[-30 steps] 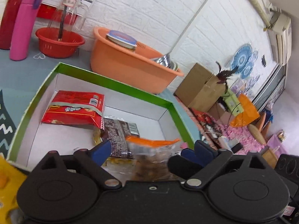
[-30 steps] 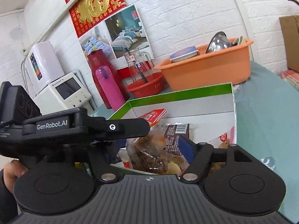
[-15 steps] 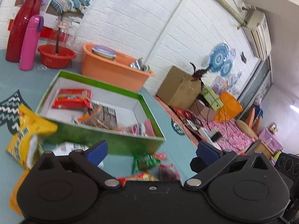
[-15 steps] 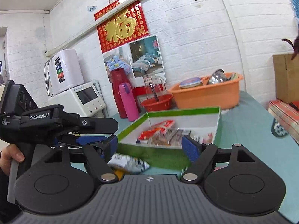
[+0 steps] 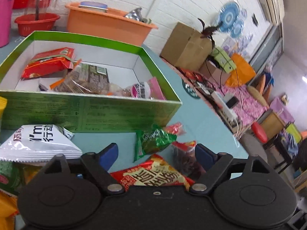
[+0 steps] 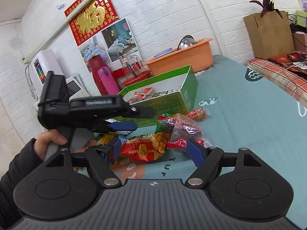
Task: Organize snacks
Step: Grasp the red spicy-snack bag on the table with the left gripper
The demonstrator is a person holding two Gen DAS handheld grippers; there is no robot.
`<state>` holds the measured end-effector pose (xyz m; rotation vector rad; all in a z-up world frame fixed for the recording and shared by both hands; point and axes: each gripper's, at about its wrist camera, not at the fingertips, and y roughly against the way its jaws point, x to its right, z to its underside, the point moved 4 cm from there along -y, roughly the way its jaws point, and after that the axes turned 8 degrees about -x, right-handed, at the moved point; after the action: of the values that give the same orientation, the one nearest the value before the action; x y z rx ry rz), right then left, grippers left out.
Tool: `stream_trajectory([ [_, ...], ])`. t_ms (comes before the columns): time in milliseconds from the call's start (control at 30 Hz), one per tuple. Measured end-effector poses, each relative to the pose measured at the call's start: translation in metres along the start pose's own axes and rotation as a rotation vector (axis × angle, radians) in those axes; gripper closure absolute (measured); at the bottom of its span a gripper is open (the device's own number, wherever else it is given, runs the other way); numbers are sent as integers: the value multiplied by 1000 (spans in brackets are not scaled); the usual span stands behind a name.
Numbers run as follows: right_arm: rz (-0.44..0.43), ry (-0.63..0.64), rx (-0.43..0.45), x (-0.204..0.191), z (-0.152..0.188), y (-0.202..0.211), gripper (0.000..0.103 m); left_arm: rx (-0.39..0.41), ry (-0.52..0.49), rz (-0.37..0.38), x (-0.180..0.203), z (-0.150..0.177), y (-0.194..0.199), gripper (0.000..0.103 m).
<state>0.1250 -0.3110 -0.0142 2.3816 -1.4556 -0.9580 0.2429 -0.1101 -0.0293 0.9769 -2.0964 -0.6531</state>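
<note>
The green box (image 5: 92, 113) holds several packets: a red bag (image 5: 48, 63), a clear brown-filled packet (image 5: 84, 80) and a pink one (image 5: 145, 90). Loose snacks lie in front of it on the teal cloth. My left gripper (image 5: 155, 153) is open above a red-and-gold bag (image 5: 151, 176), with a green packet (image 5: 153, 140) just ahead and a white bag (image 5: 36, 141) to the left. My right gripper (image 6: 155, 149) is open too, low over the same red-orange bag (image 6: 147, 147), beside a clear red-labelled packet (image 6: 184, 130). The left gripper (image 6: 134, 118) shows side-on there.
An orange tub (image 5: 107, 23), a red bowl (image 5: 36, 21) and a pink flask (image 6: 107, 80) stand behind the box. A cardboard carton (image 5: 186, 46) and clutter fill the right side beyond the table edge. A hand (image 6: 49, 141) holds the left tool.
Both grippers have drawn back out of the box, leaving the clear brown-filled packet inside, and opened. They now hang lower over the loose snacks in front of the box.
</note>
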Motion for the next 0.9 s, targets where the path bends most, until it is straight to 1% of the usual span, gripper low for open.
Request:
stream_trajectory([
  [100,-9,-13,-12,2,5,0,0,-55,-28,10,6,13,-3,0],
  [233,-17,-18,-24,4,11,3,0,-118,-39,-2,14,36,3,0],
  [300,-20,-21,-37,6,14,4,0,-135,-1,25,18,47,11,0],
  [333,-19,-23,-42,7,16,5,0,-146,18,66,19,52,15,0],
  [367,-24,-28,-42,8,18,6,0,-142,47,100,19,55,20,0],
  [467,-37,-47,-46,11,20,7,0,-111,133,148,10,59,27,0],
  [567,-35,-41,-62,8,20,2,0,-88,194,149,3,54,24,0],
  [667,-52,-39,-68,4,18,-5,0,-101,221,167,0,49,14,0],
  [800,-65,-32,-87,-3,15,-20,0,-89,225,184,0,44,10,0],
  [900,-49,-40,-112,-2,15,-33,0,-86,228,196,-2,44,9,0],
])
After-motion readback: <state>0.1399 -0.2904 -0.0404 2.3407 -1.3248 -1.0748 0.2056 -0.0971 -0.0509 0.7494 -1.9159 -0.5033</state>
